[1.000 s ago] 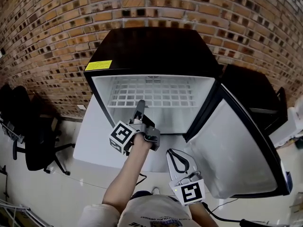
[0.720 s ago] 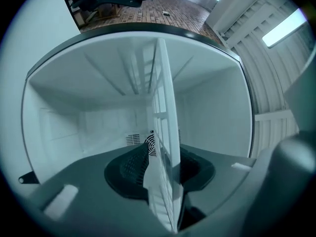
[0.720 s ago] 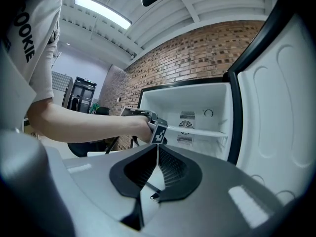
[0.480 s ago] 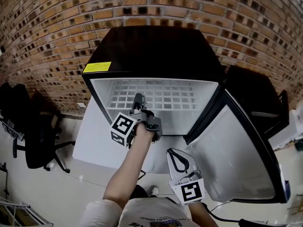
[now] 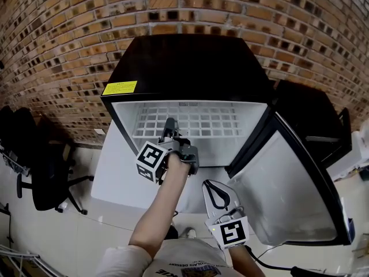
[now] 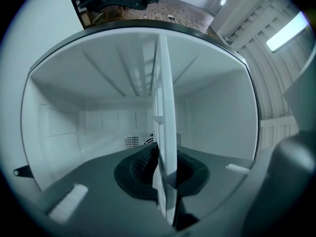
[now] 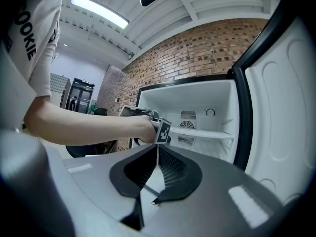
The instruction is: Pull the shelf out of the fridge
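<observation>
A brick wall (image 5: 190, 4) stands behind, red-brown with some dark bricks. The floor (image 5: 69, 229) is pale and a little glossy. Black office chairs (image 5: 40, 172) stand at the left, near the wall. A long lamp (image 7: 98, 11) shines on the white ribbed ceiling (image 7: 197, 4).

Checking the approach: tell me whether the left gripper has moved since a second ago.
Yes. The left gripper went deeper into the fridge, and its jaws have just closed on the shelf.

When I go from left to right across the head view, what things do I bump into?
Black office chair → yellow sticker on the fridge → left gripper, its jaws just been closing on the white shelf → right gripper → open fridge door.
</observation>
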Available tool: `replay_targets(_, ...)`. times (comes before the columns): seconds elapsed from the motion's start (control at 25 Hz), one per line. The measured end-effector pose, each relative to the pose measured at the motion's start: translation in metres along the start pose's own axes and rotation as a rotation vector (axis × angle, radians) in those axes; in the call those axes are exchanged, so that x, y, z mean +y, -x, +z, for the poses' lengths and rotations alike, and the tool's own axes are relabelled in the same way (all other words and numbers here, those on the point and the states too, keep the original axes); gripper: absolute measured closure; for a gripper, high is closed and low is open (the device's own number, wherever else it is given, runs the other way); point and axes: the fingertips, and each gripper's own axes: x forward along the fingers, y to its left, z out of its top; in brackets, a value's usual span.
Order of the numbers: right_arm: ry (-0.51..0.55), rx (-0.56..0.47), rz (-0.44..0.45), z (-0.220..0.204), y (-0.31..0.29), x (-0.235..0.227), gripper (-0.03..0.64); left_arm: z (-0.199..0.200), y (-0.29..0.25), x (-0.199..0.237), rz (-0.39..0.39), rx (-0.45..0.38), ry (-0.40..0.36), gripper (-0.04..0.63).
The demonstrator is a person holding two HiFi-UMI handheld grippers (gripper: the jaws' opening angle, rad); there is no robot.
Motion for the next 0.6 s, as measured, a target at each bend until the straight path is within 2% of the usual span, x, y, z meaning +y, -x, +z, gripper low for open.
replay_targets(0.24, -0.005, -0.007, -0.002, -0.0005, -0.0003, 0.0054, 0.601, -0.0005, 0.0005, 0.0004, 0.023, 0.037, -0.004, 0.578)
replay_targets(0.6, -0.003, 0.005, -0.007, -0.0032, 0.0067, 0.0005, 0.601, -0.0011, 0.0054, -0.0011, 0.024, 0.024, 0.001, 0.578)
